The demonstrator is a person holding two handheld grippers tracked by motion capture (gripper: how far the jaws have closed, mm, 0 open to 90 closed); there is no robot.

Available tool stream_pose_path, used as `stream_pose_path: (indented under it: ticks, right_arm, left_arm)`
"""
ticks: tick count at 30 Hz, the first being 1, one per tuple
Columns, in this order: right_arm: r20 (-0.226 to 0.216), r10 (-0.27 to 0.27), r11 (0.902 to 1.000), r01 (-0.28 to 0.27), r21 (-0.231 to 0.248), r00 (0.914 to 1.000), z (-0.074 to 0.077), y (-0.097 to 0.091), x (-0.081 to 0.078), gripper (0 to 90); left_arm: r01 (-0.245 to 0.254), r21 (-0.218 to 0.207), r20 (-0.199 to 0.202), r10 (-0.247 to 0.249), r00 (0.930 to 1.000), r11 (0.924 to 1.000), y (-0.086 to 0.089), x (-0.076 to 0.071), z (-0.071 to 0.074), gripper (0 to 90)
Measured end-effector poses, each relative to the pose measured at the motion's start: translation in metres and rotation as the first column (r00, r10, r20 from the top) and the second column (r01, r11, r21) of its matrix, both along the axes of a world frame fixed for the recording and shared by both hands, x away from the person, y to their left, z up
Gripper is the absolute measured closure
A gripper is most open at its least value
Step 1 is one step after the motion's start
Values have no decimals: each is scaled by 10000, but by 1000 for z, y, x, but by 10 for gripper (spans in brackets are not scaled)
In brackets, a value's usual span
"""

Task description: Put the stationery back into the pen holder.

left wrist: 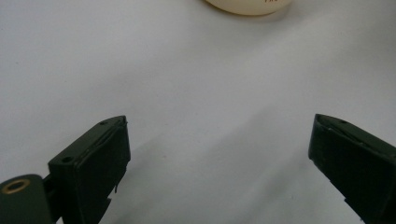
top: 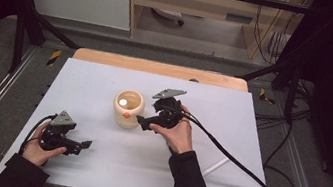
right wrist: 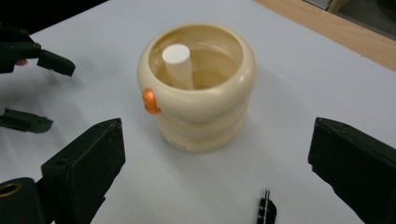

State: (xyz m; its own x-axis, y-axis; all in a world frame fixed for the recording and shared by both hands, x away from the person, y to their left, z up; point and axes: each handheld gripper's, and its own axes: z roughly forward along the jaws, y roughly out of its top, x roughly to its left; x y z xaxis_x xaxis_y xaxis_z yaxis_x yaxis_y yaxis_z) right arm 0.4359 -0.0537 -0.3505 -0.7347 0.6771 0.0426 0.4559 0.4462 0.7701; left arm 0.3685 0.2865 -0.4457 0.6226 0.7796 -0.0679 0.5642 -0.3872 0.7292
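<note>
Facing the upright cream pot (right wrist: 197, 88), the right hand-held gripper (right wrist: 217, 154) stands wide apart, nearer than the left hand-held gripper (top: 85, 144), also apart.

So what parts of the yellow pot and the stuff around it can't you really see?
- Pot: in the left gripper view the top edge cuts it off, so just its base shows.
- White stick in the pot: its lower end is hidden by the pot's wall.
- Writing low on the pot: too small and blurred to read.
- Small black thing on the table: partly cut off by the bottom edge; can't tell what it is.
</note>
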Motion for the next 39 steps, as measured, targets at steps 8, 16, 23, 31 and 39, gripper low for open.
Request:
stream_pose_path:
  ticks: [8,16,23,31,39]
  right_arm:
    - [-338,-289,9984,272,-494,9990,-11,-26,-9,48]
    - [-477,-517,9957,478,-791,9975,-20,-46,-14,52]
    - [-717,-695,9940,630,-889,9950,-28,-65,-21,70]
    - [-1206,-713,9926,585,-1063,9901,-41,-78,-24,93]
    - [-1500,-568,9904,367,-1334,9871,-49,-77,-28,122]
  left_arm:
    - [-72,24,-6,72,10000,10000,0,0,0,42]
    - [-107,55,8,107,9999,9999,-1,0,0,28]
    - [-75,68,-23,75,10000,9999,-1,0,1,27]
    - [8,57,-20,-8,10000,10000,-3,-1,1,24]
    - [38,34,-75,-38,10000,10000,-3,-1,0,23]
